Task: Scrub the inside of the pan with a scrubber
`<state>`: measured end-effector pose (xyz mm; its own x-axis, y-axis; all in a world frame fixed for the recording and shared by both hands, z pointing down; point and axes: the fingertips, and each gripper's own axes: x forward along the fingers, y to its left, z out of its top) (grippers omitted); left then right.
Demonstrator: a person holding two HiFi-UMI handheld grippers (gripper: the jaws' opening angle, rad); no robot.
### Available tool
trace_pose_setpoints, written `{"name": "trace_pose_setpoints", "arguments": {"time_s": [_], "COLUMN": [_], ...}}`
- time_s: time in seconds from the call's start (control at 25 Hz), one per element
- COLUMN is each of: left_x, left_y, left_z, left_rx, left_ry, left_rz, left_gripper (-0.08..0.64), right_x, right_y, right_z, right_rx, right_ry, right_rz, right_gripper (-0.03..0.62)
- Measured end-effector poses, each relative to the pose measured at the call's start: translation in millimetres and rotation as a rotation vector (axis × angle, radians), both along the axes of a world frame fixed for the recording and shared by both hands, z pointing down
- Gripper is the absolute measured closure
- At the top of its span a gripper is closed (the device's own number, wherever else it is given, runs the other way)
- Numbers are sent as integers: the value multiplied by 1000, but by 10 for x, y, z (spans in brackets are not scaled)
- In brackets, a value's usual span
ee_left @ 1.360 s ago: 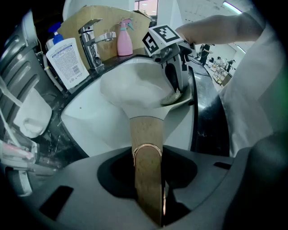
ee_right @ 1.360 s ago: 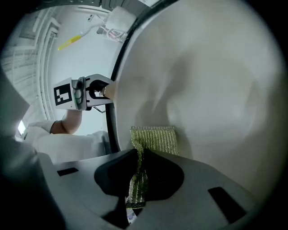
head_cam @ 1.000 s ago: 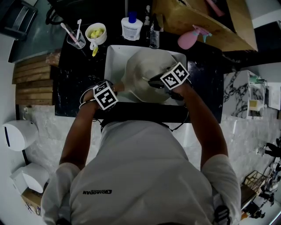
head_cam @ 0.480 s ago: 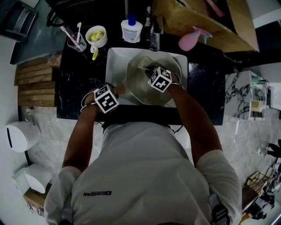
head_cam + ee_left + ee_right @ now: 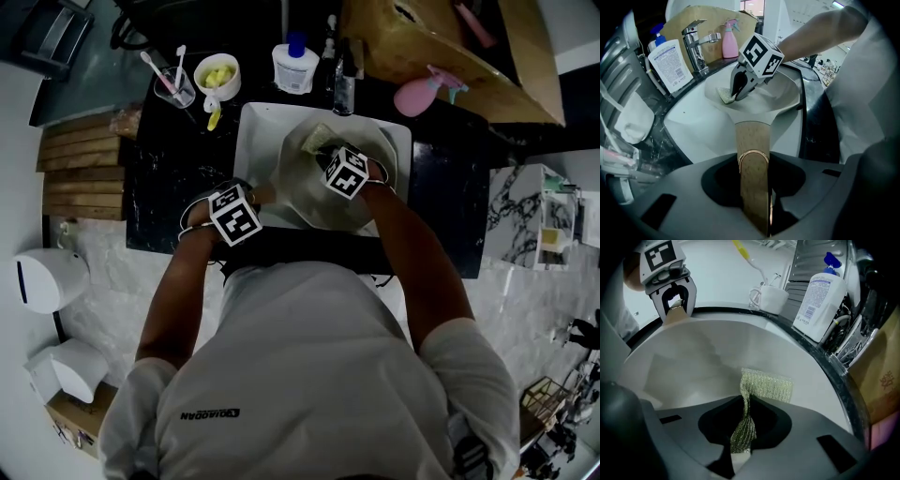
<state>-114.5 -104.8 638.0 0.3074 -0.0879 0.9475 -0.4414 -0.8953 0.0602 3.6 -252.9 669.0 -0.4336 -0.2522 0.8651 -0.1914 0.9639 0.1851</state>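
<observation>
Mesh scrubber (image 5: 768,384), smooth white pan (image 5: 693,357)

The pan (image 5: 693,362) is smooth and pale inside with a soft sheen, and its handle (image 5: 751,136) is speckled matt wood banded by a shiny coppery metal ring (image 5: 753,153). Against the pan's inner wall lies the scrubber (image 5: 766,385), a rough, glittering woven mesh. Behind the pan the tap (image 5: 696,44) is mirror-bright metal, and the bottle (image 5: 670,58) is glossy white plastic.
</observation>
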Motion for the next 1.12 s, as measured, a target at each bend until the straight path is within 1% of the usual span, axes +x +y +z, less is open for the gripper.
{"name": "trace_pose_setpoints", "arguments": {"time_s": [0.32, 0.72, 1.12], "left_x": [-10, -5, -17], "left_y": [-2, 0, 10], "left_z": [7, 3, 6], "left_rx": [5, -1, 2], "left_ry": [-2, -1, -3], "left_rz": [1, 1, 2], "left_gripper": [417, 417, 417], "right_x": [-48, -145, -201], "right_y": [60, 347, 717], "right_z": [32, 20, 2], "right_rx": [-15, -62, -152], "right_ry": [7, -18, -56], "right_rz": [-44, -124, -172], "right_gripper": [522, 522, 521]}}
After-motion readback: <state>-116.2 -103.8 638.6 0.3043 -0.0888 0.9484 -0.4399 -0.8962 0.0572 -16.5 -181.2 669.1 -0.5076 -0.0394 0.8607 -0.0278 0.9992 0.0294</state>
